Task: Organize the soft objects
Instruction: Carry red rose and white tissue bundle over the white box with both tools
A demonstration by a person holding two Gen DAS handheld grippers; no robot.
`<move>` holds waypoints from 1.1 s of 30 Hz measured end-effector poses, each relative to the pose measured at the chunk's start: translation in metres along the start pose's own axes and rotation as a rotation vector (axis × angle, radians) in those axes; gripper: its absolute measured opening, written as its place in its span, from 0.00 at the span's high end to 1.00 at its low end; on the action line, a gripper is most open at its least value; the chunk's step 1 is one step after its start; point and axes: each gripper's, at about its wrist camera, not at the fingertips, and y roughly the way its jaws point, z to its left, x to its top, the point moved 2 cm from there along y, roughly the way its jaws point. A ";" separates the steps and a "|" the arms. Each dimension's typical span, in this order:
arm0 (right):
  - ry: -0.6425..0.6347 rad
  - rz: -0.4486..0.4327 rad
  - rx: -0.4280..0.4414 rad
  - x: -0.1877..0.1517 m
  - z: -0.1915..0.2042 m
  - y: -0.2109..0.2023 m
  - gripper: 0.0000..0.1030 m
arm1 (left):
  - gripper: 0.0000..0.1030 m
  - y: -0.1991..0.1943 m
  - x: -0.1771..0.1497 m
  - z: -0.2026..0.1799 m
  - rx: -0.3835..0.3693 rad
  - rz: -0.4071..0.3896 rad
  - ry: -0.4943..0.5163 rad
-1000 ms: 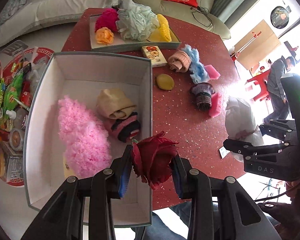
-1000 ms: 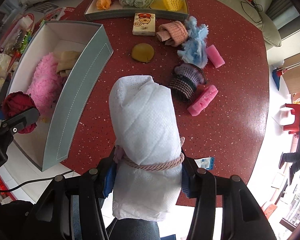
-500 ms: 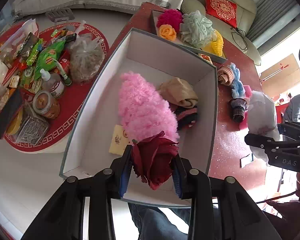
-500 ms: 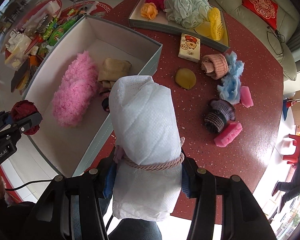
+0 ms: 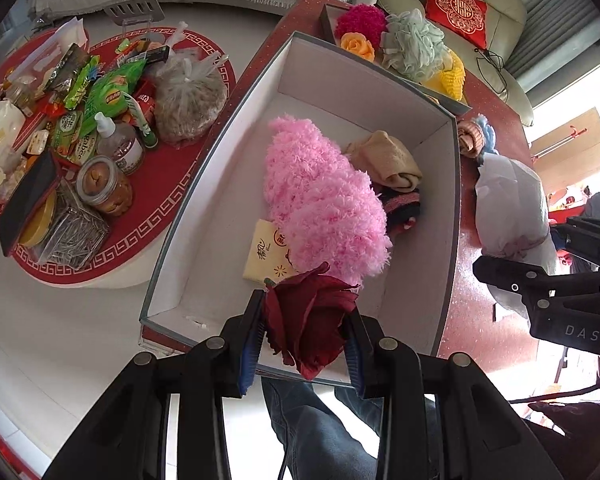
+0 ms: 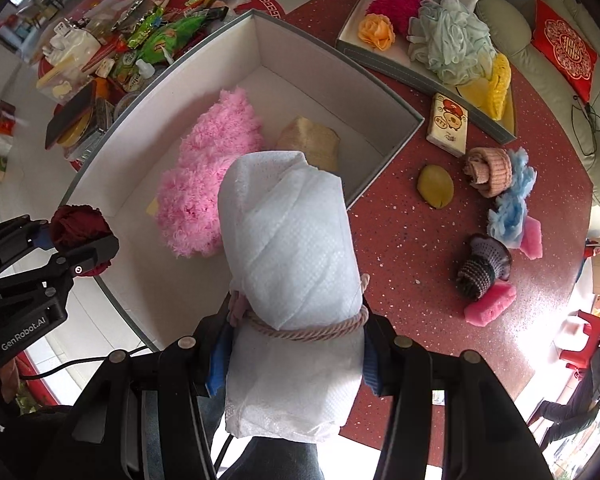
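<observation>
A dark red fabric rose sits clenched between the pads of the left gripper, held over the near end of the white box on the red table; inside lie a fluffy pink piece and a beige roll; the right gripper grasps a white cloth bundle tied with pink cord, over the box's edge; other soft things lie scattered further along the table.

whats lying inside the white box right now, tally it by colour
pink: 1 fluffy bundle
beige: 1 rolled cloth
black with pink stripes: 1 knit roll
yellow: 1 flat packet
total: 4
</observation>
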 end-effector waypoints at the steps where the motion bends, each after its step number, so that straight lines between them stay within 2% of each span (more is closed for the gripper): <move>1: -0.005 0.000 0.002 0.001 0.003 0.000 0.46 | 0.64 0.001 0.000 -0.002 0.002 0.003 0.010; 11: -0.015 -0.013 0.011 0.018 0.008 -0.002 0.46 | 0.64 0.003 0.009 -0.010 0.000 0.015 0.052; 33: 0.002 -0.020 0.012 0.064 0.002 0.004 0.46 | 0.64 0.008 0.042 -0.017 -0.001 -0.008 0.060</move>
